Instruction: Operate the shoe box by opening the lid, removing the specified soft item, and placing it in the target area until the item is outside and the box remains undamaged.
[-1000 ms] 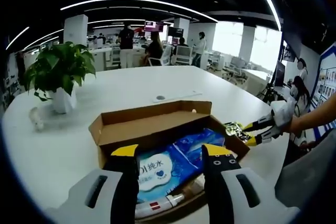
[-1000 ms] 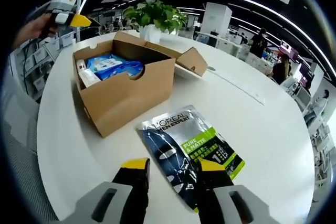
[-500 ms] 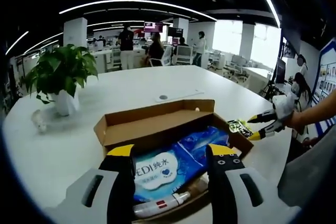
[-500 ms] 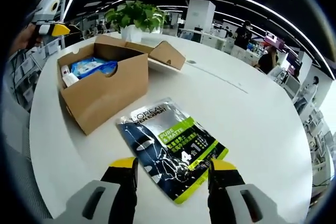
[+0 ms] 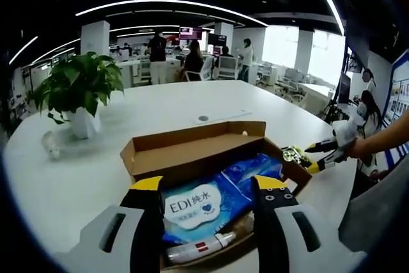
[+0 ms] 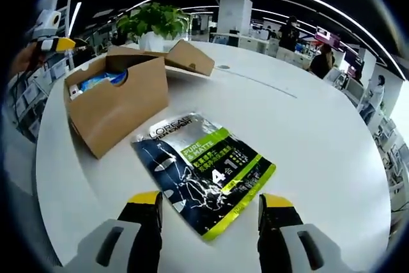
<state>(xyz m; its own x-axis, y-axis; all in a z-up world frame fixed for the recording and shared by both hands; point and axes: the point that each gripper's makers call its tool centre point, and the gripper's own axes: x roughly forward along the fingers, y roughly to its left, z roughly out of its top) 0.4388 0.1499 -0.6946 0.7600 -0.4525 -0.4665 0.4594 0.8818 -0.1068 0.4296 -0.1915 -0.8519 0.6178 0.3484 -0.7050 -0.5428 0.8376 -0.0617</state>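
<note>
The face-mask pouch (image 6: 203,171) lies flat on the counter (image 6: 319,132) beside the open shoe box (image 6: 118,103); right gripper (image 6: 209,199) jaws released, left gripper (image 5: 206,187) jaws apparently spread, empty.

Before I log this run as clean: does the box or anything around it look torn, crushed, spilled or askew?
Nothing stands out. The shoe box stands open and uncrushed, and the face-mask pouch lies flat on the table beside it.
</note>
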